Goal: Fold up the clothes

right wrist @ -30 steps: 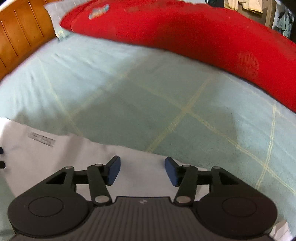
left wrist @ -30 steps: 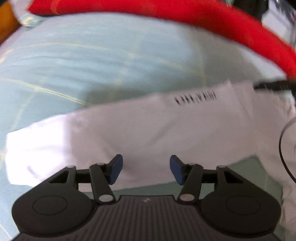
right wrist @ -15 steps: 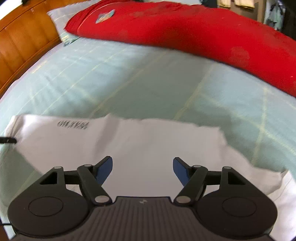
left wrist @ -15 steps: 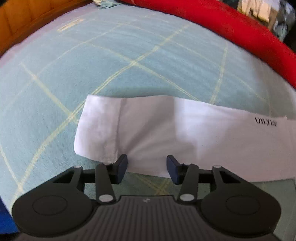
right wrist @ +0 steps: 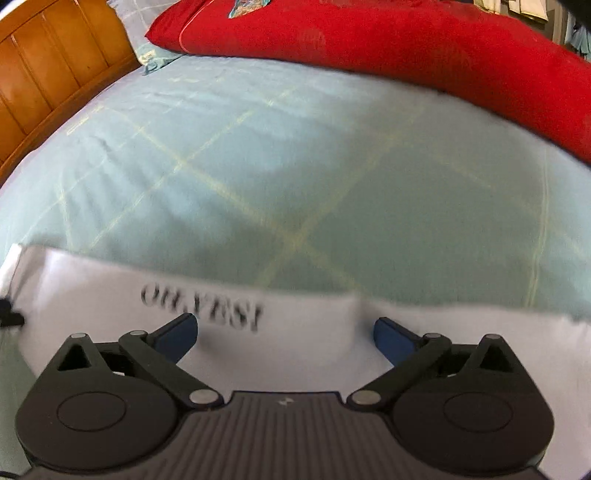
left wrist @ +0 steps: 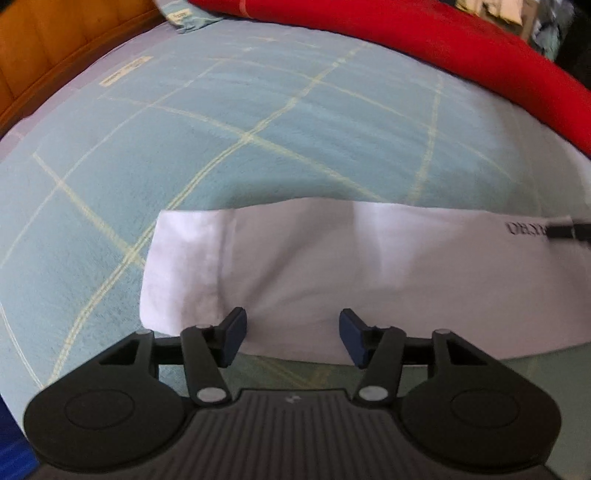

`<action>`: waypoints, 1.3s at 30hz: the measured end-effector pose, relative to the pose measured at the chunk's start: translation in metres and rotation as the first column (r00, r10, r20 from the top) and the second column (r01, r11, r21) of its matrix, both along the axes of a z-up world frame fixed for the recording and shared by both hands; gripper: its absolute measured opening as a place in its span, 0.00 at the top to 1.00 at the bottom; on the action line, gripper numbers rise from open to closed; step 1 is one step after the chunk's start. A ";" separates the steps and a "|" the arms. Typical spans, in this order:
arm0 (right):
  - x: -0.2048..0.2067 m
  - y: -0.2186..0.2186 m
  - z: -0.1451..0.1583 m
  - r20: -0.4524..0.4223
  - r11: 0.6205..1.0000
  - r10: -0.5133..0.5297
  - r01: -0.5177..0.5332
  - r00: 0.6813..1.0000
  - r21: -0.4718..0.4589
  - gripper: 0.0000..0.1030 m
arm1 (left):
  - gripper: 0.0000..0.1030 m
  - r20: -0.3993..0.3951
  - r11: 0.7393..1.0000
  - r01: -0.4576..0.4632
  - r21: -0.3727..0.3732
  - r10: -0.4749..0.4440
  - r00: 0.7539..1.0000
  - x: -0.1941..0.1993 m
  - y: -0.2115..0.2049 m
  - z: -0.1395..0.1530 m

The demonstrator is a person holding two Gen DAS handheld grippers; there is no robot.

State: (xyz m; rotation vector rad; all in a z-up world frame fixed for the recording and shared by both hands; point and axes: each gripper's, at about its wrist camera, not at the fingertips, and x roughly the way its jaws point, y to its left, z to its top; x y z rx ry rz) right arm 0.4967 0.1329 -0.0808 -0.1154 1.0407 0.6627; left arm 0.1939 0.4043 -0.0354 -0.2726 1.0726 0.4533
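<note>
A white garment (left wrist: 332, 273), folded into a long strip, lies flat on the pale green checked bedsheet (left wrist: 229, 122). In the left wrist view its left end shows, with my left gripper (left wrist: 292, 330) over its near edge. The jaws are opening and the cloth lies below them, not pinched. In the right wrist view the garment (right wrist: 303, 354) shows black lettering (right wrist: 201, 310). My right gripper (right wrist: 284, 328) hovers over that part, its jaws opening wide with only flat cloth beneath. A dark gripper tip (left wrist: 569, 232) pokes in at the right edge of the left wrist view.
A long red pillow (right wrist: 388, 40) runs along the far side of the bed. A wooden headboard (right wrist: 48, 62) stands at the left, with a small patterned pillow corner (left wrist: 188, 18) beside it. Bare sheet lies between the garment and the red pillow.
The left wrist view slid along the garment to its left end; those jaws narrowed, then widened. My right gripper moved over the lettering and its jaws spread much wider.
</note>
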 end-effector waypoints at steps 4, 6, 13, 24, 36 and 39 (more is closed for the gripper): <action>-0.014 -0.040 0.044 0.043 0.998 -0.028 0.025 0.999 0.062 0.04 | 0.45 0.071 0.995 0.092 -0.033 -0.089 0.994 0.023 -0.028 0.018; -0.023 -0.080 0.062 0.066 0.997 -0.066 0.063 0.996 0.050 0.03 | 0.44 0.106 0.983 0.169 -0.076 -0.161 0.981 0.043 -0.049 0.025; -0.043 -0.250 0.070 0.048 0.936 -0.350 0.351 0.936 -0.032 0.02 | 0.43 0.201 0.856 0.463 -0.229 -0.424 0.883 0.133 -0.144 0.026; -0.045 -0.332 0.012 -0.117 0.873 -0.474 0.484 0.872 0.068 0.01 | 0.42 0.229 0.569 0.724 -0.390 -0.701 0.675 0.245 -0.317 -0.021; 0.033 -0.334 -0.005 0.074 0.906 -0.423 0.420 0.903 0.055 0.00 | 0.40 0.267 0.653 0.682 -0.330 -0.628 0.731 0.303 -0.342 -0.037; 0.020 -0.339 0.013 0.033 0.910 -0.402 0.396 0.915 0.120 0.00 | 0.40 0.274 0.641 0.709 -0.294 -0.654 0.705 0.288 -0.335 -0.023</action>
